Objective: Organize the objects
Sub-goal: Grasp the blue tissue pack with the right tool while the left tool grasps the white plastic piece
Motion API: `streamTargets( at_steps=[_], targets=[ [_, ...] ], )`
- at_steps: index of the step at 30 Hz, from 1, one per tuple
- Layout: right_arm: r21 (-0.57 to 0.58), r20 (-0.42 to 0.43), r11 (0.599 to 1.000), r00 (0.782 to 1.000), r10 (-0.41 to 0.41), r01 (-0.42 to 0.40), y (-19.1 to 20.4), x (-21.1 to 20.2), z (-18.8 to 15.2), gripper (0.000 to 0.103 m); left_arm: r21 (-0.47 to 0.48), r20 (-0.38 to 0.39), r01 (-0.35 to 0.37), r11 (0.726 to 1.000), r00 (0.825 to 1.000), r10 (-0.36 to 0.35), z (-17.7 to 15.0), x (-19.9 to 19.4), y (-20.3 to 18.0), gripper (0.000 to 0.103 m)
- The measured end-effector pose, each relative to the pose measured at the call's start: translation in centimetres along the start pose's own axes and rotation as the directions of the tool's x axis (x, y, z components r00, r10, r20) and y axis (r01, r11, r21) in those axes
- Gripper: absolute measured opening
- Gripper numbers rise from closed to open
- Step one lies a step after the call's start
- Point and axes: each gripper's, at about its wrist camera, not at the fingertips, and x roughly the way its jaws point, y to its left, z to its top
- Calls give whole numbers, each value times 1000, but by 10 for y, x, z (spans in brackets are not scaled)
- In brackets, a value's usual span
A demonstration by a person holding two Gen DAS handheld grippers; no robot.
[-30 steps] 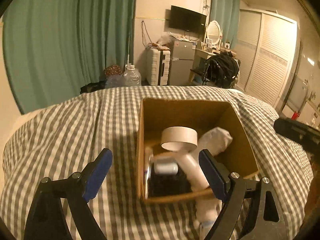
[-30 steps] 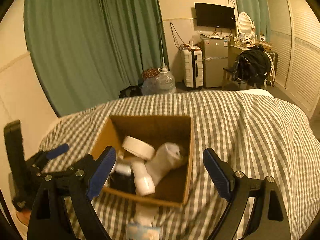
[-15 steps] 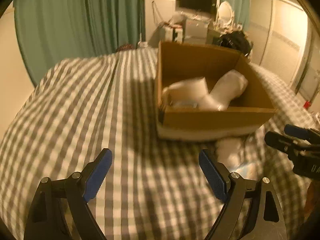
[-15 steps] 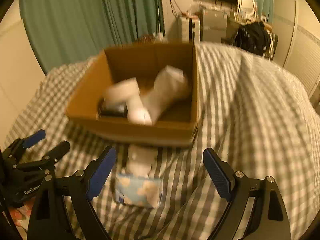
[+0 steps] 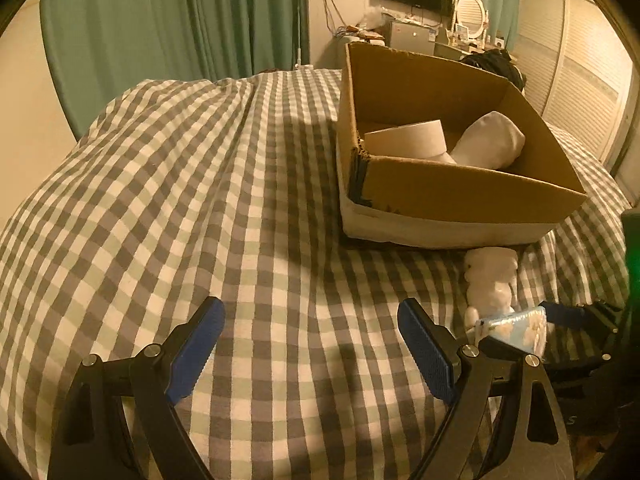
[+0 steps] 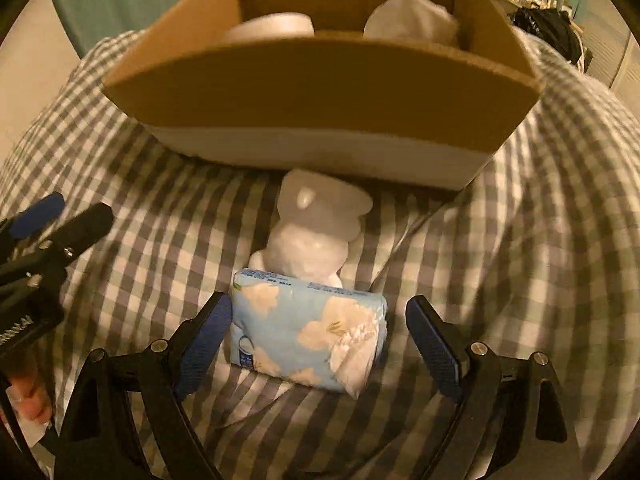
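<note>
A cardboard box [image 6: 320, 84] sits on the checked bedspread and holds a tape roll [image 5: 406, 144] and a white bundle [image 5: 490, 142]. In front of it lie a white plush toy [image 6: 316, 232] and a light blue tissue pack [image 6: 308, 336]. My right gripper [image 6: 320, 336] is open, its jaws on either side of the tissue pack, which lies between them. My left gripper [image 5: 312, 350] is open and empty, low over bare bedspread left of the toy [image 5: 492, 280] and pack [image 5: 516, 326]. The left gripper also shows at the left of the right wrist view [image 6: 48, 220].
The box [image 5: 460, 196] stands close behind the toy. Green curtains [image 5: 172, 32] hang behind the bed. A TV, a small fridge and a slatted wardrobe [image 5: 580, 72] are at the far right. The bedspread [image 5: 180, 200] falls away at the left.
Both grippers have come down and closer to the bed. The right gripper now straddles the tissue pack, which was farther ahead before. The box now looms higher in both views.
</note>
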Motion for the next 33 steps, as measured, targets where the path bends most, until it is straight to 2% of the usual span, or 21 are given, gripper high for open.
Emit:
streamTargets(
  at_steps=[1,3,4,7,11,15,17,22,26,30,33],
  targets=[
    [-2,-9,1000,1000,1,-1,0,2,0,89,-1,-1,-4,1000,1000,4,0,1,0,91],
    [-7,-13,1000,1000,7,-7,0,3,-2,82,-2,-2,-14,1000,1000,14,0,1,0,91],
    [-12,-14,1000,1000,24,-24,1,2,-3,71,-4,-4,-20,1000,1000,20,0,2,0,91],
    [-25,-10,999,999,41,-41,1,-2,-7,67,-7,-7,-28,1000,1000,28,0,4,1,91],
    [-17,31,996,996,82,-82,-5,-20,-11,65,7,-2,-45,999,999,45,1,4,-4,91],
    [-2,124,998,990,64,-65,-21,-53,-10,65,37,5,-18,999,1000,18,-4,-2,-15,91],
    [26,192,999,981,27,-33,-36,-78,-8,65,65,1,0,998,1000,0,-7,-2,-26,91],
    [85,293,995,953,-80,57,-65,-113,11,66,118,-23,76,990,997,-74,-6,4,-58,91],
    [101,312,993,946,-93,64,-68,-113,18,66,173,-19,112,979,994,-110,-3,10,-89,91],
    [103,298,994,952,-73,44,-70,-111,17,66,218,-7,129,967,991,-131,3,24,-118,91],
    [117,293,993,954,-57,24,-72,-106,18,66,211,-14,126,969,992,-126,10,44,-129,82]
  ],
)
